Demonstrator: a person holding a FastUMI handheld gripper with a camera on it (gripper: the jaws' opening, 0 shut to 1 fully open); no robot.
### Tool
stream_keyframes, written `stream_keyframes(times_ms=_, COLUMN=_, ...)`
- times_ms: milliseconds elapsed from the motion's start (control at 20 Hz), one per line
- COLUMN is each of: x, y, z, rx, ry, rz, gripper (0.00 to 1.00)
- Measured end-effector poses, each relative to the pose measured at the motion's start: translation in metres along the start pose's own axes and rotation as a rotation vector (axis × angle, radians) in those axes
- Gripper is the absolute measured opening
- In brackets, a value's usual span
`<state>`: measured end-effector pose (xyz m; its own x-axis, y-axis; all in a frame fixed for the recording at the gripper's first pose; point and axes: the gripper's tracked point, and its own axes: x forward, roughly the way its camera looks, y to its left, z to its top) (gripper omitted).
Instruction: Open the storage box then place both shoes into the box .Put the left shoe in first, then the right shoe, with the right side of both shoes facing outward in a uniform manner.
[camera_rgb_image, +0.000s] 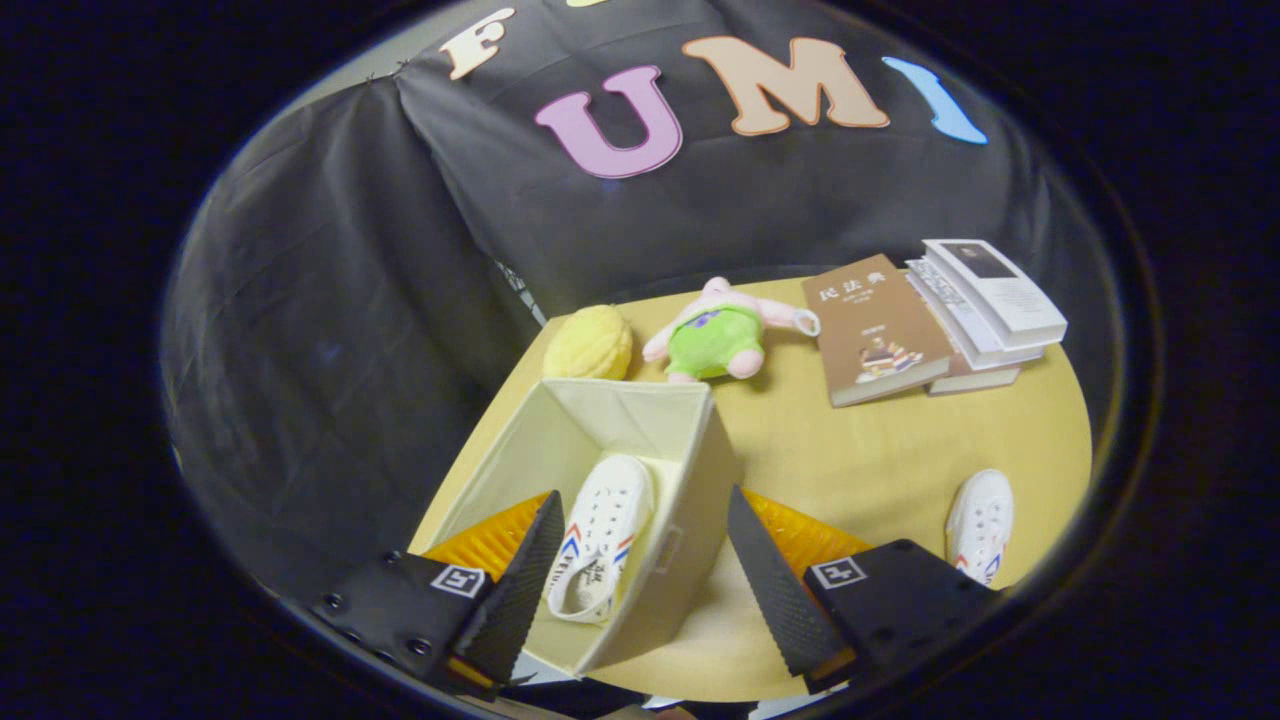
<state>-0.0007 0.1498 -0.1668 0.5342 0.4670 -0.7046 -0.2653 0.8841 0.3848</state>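
One shoe is in the box, one waits outside.

The tool (640, 560) hangs over the open cream storage box (690, 470) with its two fingers (525, 580) spread wide, holding nothing. A white shoe (600, 535) lies inside the box, between the fingers. The other white shoe (978, 522) sits on the yellow surface (880, 450), well apart from the box, past the right finger. Beyond the box are a yellow bumpy toy (588, 343), a pink and green plush toy (718, 335), and a few books (930, 320).
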Motion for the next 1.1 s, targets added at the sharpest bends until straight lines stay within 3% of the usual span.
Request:
stream_keyframes(times_ms=500, x=-0.057, y=-0.153, z=-0.007, rx=0.032, ry=-0.023, rz=-0.176, gripper=1.00)
stream_keyframes(times_ms=1100, x=-0.070, y=-0.289, z=-0.081, rx=-0.032, ry=0.141, rz=-0.314, gripper=1.00)
